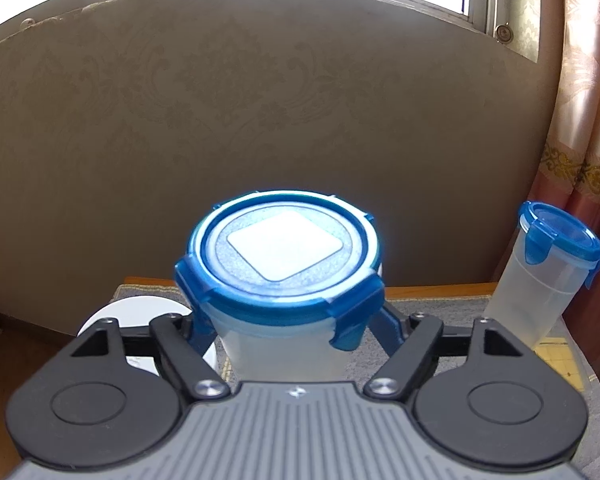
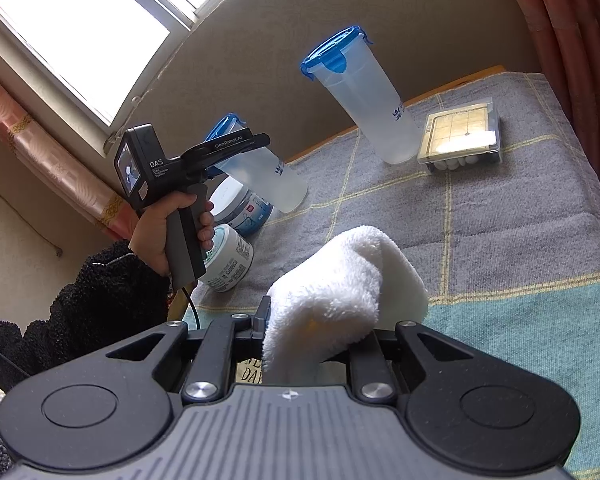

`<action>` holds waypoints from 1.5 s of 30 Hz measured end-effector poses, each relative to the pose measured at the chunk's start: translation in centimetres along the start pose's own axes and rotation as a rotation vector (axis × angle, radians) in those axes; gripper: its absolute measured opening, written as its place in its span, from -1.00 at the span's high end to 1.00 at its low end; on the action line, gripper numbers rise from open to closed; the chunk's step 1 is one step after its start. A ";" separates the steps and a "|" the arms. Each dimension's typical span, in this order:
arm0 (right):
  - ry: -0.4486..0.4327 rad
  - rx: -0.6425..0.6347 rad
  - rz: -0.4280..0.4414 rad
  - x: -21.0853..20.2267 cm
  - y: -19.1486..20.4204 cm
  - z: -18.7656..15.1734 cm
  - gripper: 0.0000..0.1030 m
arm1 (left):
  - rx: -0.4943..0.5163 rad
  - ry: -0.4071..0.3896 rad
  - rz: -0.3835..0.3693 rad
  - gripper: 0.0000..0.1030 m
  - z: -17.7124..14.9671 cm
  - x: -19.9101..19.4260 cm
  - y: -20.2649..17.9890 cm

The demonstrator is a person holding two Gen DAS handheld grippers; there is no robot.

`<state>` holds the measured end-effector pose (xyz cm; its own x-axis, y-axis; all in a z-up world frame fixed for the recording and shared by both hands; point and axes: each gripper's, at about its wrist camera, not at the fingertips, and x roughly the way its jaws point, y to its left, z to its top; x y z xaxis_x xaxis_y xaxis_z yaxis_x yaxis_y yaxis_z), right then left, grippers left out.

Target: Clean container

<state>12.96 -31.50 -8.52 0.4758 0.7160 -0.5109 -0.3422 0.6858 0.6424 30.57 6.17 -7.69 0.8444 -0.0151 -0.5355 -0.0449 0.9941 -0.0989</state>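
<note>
The left gripper (image 1: 288, 332) is clamped on a blue-lidded container (image 1: 280, 276), held tilted above the table (image 2: 480, 216). The right gripper (image 2: 320, 332) pinches a white towel (image 2: 340, 288), well apart from that container.

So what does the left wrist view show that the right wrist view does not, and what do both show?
Only the left wrist view shows the held container's lid from above, latches down. Only the right wrist view shows the white cloth in the right gripper, the hand holding the left gripper, two jars and a clear box. Both show the held container, the second container standing behind, and the tablecloth.
</note>
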 end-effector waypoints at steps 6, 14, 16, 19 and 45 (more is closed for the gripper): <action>-0.002 -0.001 0.001 -0.1 0.1 0.0 0.58 | -0.001 -0.003 0.016 -0.67 0.0 0.2 0.2; -0.006 -0.002 -0.001 -0.3 0.3 0.0 0.58 | -0.016 -0.002 0.032 -0.73 -0.3 -0.2 0.2; -0.006 -0.002 0.000 -0.3 0.3 0.0 0.58 | -0.020 -0.005 0.034 -0.73 -0.3 -0.3 0.4; -0.002 0.000 0.000 -0.1 0.2 -0.1 0.58 | -0.035 -0.009 0.021 -0.65 -0.3 -0.9 0.7; -0.008 -0.018 -0.005 -0.3 1.0 -0.1 0.58 | -0.028 -0.017 0.043 -0.82 -1.7 -3.7 1.4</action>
<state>12.38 -31.02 -7.79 0.4841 0.7112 -0.5098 -0.3538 0.6919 0.6293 26.47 7.42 -7.30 0.8505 0.0294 -0.5251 -0.0957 0.9904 -0.0994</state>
